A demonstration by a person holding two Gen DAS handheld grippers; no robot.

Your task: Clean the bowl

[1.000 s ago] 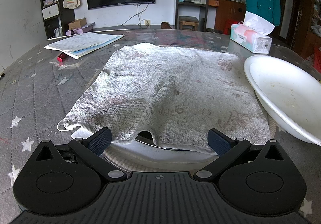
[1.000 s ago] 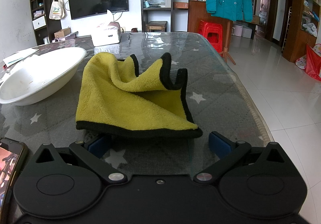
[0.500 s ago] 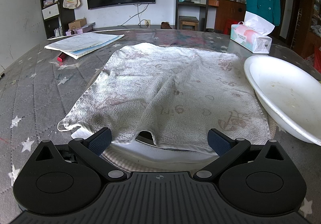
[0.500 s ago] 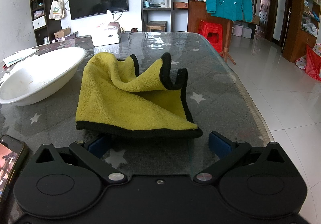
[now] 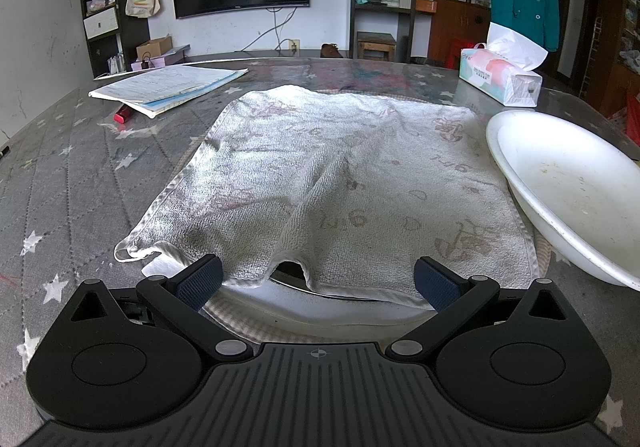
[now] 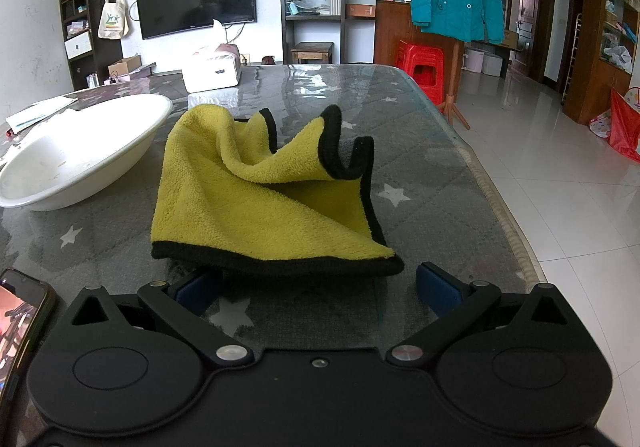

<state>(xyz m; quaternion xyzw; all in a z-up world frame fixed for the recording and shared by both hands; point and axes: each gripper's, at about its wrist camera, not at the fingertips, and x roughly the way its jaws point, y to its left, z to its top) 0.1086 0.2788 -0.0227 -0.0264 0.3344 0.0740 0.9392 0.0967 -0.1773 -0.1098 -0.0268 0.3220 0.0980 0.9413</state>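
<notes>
Left tongs (image 5: 318, 281) and right tongs (image 6: 318, 287): matte black bodies, round pivot discs, silver screws, angled linkage arms, blue textured pads (image 5: 434, 283); ribbed deck on left

Table (image 5: 60, 175): grey quilted star-print cover under a glossy clear sheet. Lying directly on it: white towel (image 5: 328, 183), spread flat, near edge rumpled; white bowl (image 5: 568, 191) just right of the towel, rim overlapping its edge; tissue pack (image 5: 500, 77) behind the bowl; stack of papers (image 5: 168, 87) far left, small red item (image 5: 123, 113) beside it. Yellow black-edged cloth (image 6: 260, 199), crumpled, lay right of the bowl; phone (image 6: 20, 311) at near left.
</notes>
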